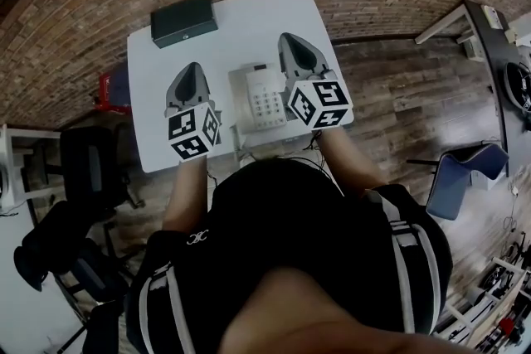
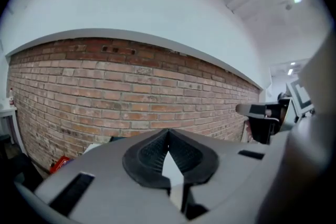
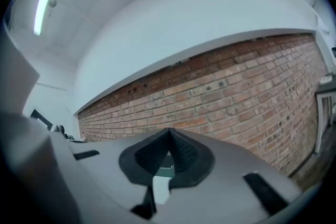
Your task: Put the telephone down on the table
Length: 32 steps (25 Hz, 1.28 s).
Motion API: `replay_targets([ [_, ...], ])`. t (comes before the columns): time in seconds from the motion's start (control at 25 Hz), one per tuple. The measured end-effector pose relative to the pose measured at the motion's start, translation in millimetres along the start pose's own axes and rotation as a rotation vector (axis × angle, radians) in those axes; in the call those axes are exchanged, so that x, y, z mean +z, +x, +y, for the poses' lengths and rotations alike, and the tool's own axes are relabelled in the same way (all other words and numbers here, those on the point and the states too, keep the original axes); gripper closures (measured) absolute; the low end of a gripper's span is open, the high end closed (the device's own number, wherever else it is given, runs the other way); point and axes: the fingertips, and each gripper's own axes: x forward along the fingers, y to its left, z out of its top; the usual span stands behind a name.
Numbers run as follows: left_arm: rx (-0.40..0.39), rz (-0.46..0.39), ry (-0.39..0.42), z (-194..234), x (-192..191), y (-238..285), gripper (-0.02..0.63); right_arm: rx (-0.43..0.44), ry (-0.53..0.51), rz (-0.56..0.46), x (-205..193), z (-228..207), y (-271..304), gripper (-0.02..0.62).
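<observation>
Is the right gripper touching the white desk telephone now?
Apart. The right gripper view shows the right gripper shut on nothing, facing the red brick wall; the head view shows the white desk telephone lying on the white table.

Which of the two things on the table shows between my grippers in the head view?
The white telephone, keypad facing up, between the left gripper and right gripper. The black box sits at the far left corner.

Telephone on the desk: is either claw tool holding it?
No, the telephone lies on the table between the left gripper and right gripper, both shut and empty.
</observation>
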Motion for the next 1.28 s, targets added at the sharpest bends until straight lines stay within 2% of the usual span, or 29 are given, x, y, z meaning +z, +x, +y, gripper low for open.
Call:
replay_targets([
  [0.08, 0.010, -0.026, 0.020, -3.5, 14.0, -7.9, 0.603, 0.006, -0.055, -0.046, 17.9, 9.6, -5.3, 0.597],
  [0.2, 0.014, -0.049, 0.031, -7.0, 24.9, -13.5, 0.603, 0.016, -0.080, -0.059, 24.4, 16.7, -8.2, 0.597],
  [0.4, 0.000, -0.015, 0.050, -13.3, 17.0, -13.4, 0.603, 0.014, -0.057, -0.022, 12.3, 16.0, -7.2, 0.597],
  [0.72, 0.005, -0.013, 0.088, -20.6, 17.3, -19.0, 0.603, 0.048, -0.065, -0.035, 13.3, 24.5, -11.1, 0.597],
  [1.28, 0.000, 0.004, 0.048, -18.9, 12.7, -24.9, 0.602, 0.041, -0.064, -0.021, 3.9, 22.2, -20.9, 0.597],
])
